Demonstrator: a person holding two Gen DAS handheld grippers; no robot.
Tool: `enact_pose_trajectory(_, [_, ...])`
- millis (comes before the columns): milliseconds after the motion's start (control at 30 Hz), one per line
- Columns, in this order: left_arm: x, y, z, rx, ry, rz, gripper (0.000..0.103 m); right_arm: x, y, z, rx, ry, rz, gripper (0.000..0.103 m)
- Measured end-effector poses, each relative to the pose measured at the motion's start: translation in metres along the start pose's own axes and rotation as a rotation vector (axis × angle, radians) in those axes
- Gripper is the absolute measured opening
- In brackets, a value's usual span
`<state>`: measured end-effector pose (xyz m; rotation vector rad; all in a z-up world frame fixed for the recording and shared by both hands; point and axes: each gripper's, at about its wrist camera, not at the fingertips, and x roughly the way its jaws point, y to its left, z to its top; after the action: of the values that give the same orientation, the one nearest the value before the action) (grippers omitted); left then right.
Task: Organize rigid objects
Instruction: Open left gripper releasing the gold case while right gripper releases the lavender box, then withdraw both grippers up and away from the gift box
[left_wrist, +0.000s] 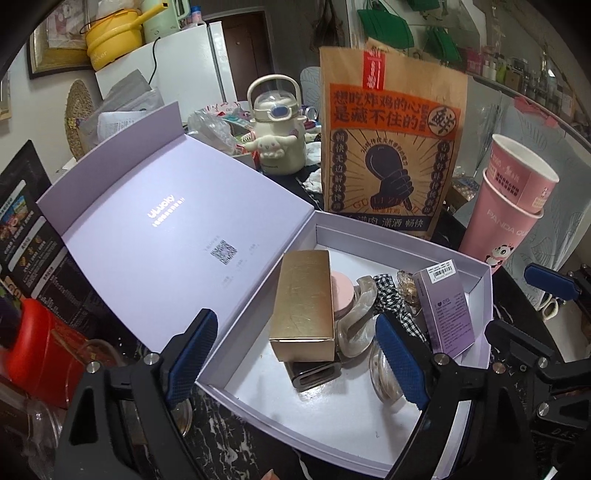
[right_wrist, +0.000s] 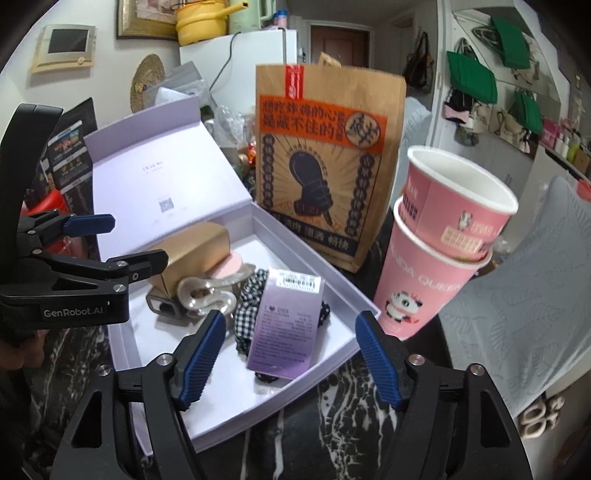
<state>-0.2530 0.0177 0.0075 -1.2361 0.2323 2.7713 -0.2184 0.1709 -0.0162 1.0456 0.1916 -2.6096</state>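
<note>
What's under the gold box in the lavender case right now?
The gold box rests on a dark open-ended holder and overlaps a pink round compact. Anything further beneath is covered. It all sits inside the lavender case.

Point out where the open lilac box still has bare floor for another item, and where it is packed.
Bare white floor lies in the lilac box along its near wall, in front of the gold carton, and at the far end toward the paper bag. The middle is crowded: carton, hair claw, checked scrunchie and purple carton overlap.
</note>
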Motion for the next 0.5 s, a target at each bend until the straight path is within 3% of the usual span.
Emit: enact_pose_trajectory(500, [-0.059,0.011,0.008,-0.037,-0.076,0.001,0.088,-0.057,0.014,0.031,-0.03,-0.138,-0.008,0.083])
